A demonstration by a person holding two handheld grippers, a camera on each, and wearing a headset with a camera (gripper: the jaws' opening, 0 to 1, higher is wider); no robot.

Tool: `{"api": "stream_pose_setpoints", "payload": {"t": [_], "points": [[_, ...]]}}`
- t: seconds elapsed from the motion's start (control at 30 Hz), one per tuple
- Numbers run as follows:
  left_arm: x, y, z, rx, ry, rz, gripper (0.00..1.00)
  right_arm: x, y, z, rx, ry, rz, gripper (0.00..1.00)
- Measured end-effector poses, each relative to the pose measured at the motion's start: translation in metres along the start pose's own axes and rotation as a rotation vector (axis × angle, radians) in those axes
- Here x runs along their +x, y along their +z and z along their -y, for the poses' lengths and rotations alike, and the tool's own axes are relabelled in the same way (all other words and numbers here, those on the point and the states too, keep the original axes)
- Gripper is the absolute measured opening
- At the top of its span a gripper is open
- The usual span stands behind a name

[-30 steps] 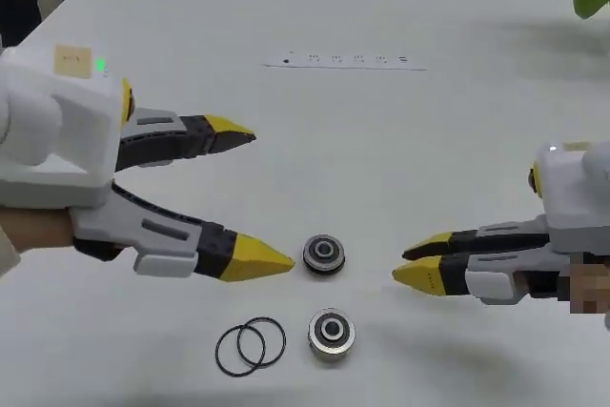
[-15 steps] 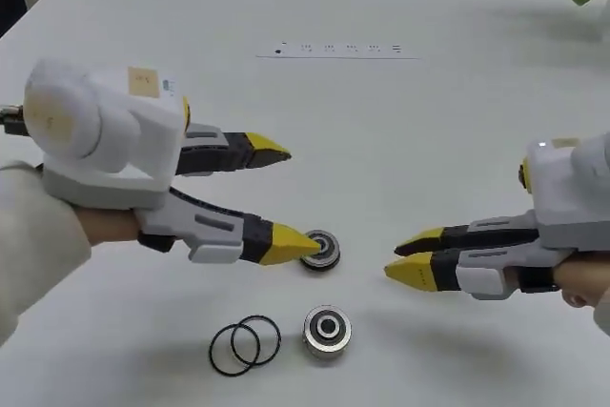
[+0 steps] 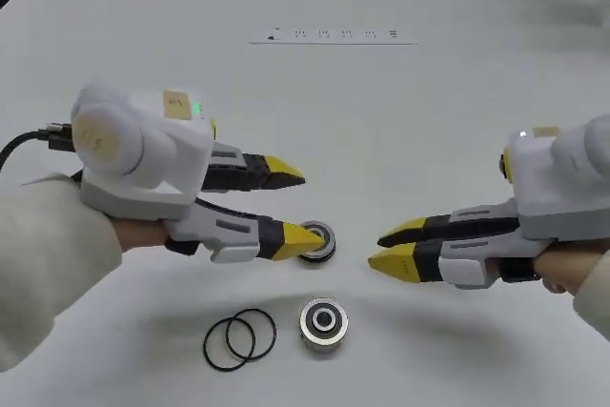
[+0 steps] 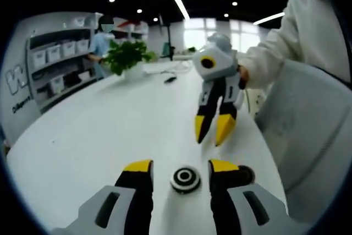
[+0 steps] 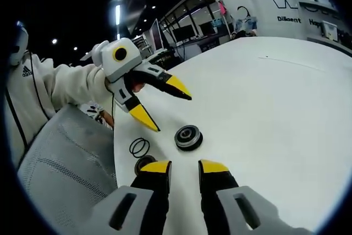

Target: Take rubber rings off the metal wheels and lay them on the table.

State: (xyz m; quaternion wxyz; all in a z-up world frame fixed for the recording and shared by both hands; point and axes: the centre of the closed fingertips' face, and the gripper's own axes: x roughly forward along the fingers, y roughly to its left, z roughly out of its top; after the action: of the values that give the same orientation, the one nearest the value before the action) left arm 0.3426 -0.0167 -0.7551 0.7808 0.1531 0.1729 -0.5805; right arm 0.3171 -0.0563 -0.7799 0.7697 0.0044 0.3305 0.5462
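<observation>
Now that the left tool (image 3: 310, 207) has moved in with jaws apart around the wheel (image 3: 317, 240), it can squeeze it; the right tool (image 3: 376, 249) waits near, slightly apart.

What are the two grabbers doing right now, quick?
Left gripper: open, a wheel between its jaws, not gripped.
Right gripper: open a little, holding nothing.

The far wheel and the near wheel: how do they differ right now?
Rim: the far wheel has a dark outer band, seemingly its rubber; the near wheel shows bare silver. Place: the far wheel sits between the open left tongs; the near wheel lies free beside two black rings. Both lie flat on the table.
</observation>
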Motion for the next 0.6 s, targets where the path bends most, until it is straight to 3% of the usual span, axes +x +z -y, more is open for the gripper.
{"api": "stream_pose_setpoints", "payload": {"t": [0.3, 0.6], "points": [[0.014, -0.016, 0.004, -0.004, -0.027, -0.031, 0.30, 0.006, -0.001, 0.000, 0.001, 0.015, -0.007, 0.16], [0.018, -0.026, 0.004, -0.020, -0.037, -0.051, 0.22, 0.010, 0.002, 0.003, 0.002, 0.019, -0.003, 0.16]]}}
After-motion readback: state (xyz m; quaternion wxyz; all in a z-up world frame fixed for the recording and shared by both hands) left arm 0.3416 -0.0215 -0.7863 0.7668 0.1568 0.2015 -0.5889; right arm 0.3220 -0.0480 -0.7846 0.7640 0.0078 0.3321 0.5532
